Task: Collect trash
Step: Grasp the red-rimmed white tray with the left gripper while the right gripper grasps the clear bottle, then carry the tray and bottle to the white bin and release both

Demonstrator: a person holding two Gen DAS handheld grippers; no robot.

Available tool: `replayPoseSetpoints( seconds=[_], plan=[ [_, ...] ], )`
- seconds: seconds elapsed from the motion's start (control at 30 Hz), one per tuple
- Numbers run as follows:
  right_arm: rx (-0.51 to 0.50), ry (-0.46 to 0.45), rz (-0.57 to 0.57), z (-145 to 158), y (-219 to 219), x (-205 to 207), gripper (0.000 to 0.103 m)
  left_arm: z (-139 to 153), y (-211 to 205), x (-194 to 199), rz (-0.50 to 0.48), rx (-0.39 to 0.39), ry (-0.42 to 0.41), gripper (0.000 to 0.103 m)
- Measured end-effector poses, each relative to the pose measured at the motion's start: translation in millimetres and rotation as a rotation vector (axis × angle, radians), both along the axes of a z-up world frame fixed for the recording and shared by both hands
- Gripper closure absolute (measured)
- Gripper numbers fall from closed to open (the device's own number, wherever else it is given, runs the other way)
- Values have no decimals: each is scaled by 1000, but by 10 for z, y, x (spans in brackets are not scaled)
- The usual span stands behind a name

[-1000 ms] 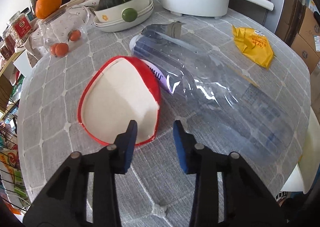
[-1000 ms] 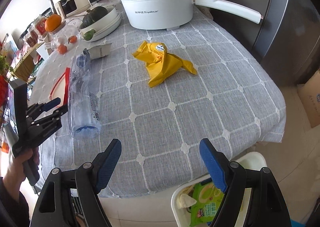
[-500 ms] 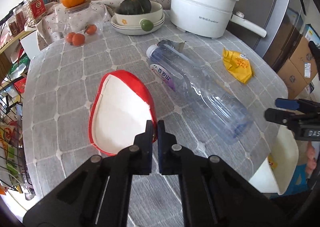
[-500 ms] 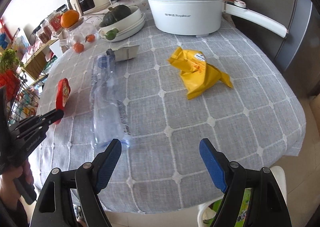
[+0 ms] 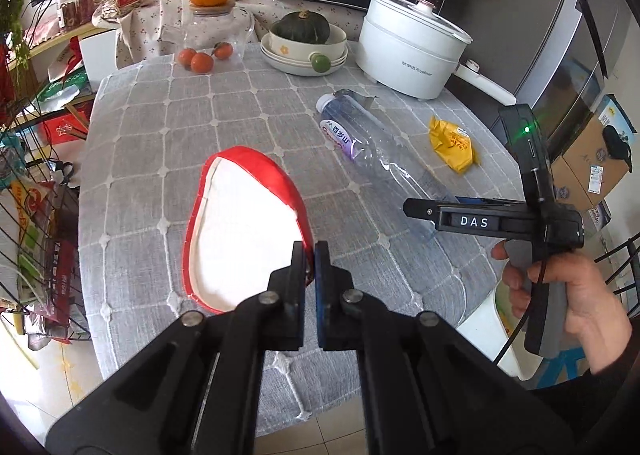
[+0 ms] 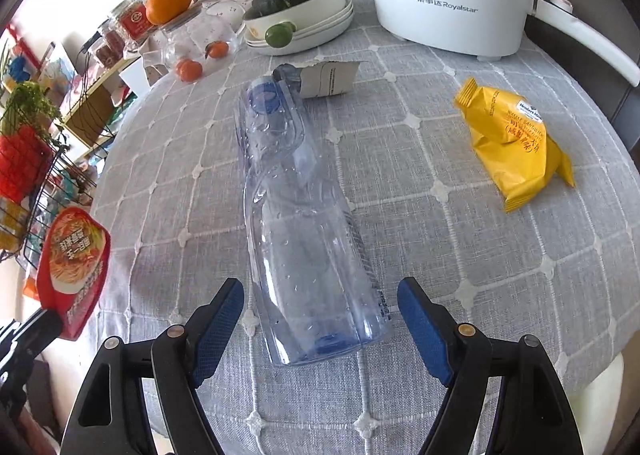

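The left gripper (image 5: 308, 255) has its jaws pressed together on the rim of the red noodle-cup lid (image 5: 244, 227), pinching it at the lid's near edge. In the right wrist view the lid (image 6: 74, 267) is tilted, printed face showing, at the left edge of the table (image 6: 440, 255); whether any part of it rests on the cloth cannot be told from here.

The right gripper (image 6: 320, 319) is spread, its jaws having just been closing, with the base end of the clear plastic bottle (image 6: 304, 215) between the pads; neither pad touches it. The bottle lies on its side near the table's middle, cap end pointing away toward the far edge, touching a torn paper label (image 6: 328, 79). The yellow snack wrapper (image 6: 516, 143) lies well apart, toward the right edge.
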State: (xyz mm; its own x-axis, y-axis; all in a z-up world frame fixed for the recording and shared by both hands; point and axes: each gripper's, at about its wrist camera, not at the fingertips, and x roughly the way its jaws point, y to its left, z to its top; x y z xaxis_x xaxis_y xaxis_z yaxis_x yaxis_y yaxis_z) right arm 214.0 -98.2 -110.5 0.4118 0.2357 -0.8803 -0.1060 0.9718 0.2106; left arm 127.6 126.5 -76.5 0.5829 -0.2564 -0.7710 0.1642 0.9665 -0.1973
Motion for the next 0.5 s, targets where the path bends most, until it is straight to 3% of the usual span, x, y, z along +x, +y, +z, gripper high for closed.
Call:
replayPoseSetpoints(
  seconds=[0.17, 0.5],
  plan=[
    [-15, 6, 36, 43, 44, -79, 36, 22, 157, -77, 42, -46, -1, 98],
    [47, -111, 108, 679, -58, -613, 40, 205, 93, -269, 4, -82, -52, 98]
  ],
)
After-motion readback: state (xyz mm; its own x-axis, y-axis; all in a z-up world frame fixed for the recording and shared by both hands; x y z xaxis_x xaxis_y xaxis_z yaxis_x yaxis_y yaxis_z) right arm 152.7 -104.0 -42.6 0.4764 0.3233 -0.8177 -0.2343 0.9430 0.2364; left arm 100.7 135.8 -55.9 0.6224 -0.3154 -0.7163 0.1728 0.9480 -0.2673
